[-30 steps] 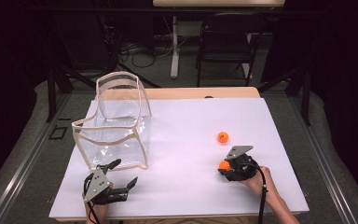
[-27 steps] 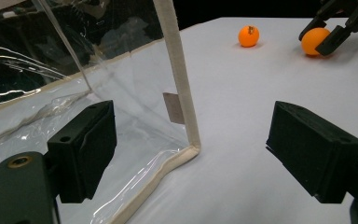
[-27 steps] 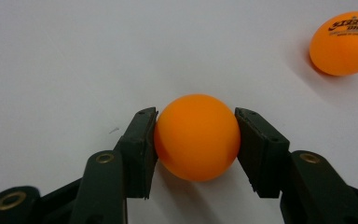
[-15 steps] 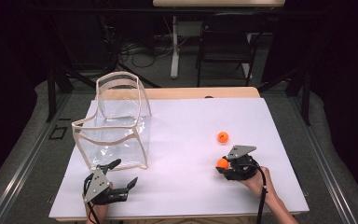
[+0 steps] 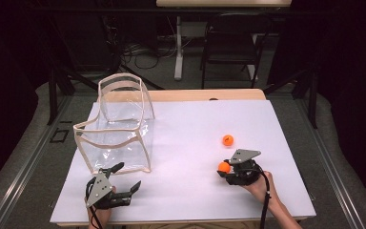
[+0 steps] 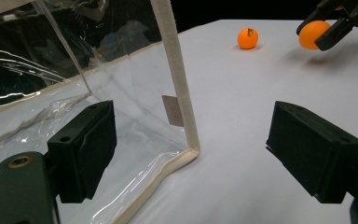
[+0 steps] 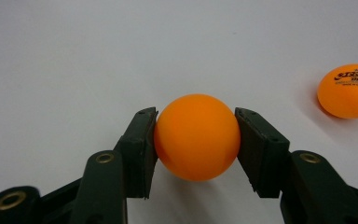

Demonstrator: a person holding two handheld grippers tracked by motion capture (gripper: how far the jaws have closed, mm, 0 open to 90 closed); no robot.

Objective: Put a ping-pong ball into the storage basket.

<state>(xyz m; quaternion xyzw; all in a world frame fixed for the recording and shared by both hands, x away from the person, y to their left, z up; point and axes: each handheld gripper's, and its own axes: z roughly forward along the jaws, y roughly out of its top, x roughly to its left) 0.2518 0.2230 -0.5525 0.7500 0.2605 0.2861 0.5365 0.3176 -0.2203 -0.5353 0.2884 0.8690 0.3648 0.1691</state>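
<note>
One ball gripped, one waiting, clear bag not yet filled

At about 9 o'clock on the white table (image 5: 190, 129) stands the clear bag (image 5: 119, 129), upright with its cream-trimmed mouth open and nothing visible inside it. At 7 o'clock the left gripper (image 5: 126, 179) rests just in front of the bag's near corner, its jaws spread wide and holding nothing. At about 4 o'clock the right gripper (image 5: 225, 171) has its jaws closed against both sides of an orange ball (image 7: 197, 137), carried close above the table surface. A second orange ball (image 5: 228, 140) lies loose at 3 o'clock, near the gripped one but apart. Judging by this, the pick-up is done for one ball; carrying it to the bag and fetching the other appear to remain.
</note>
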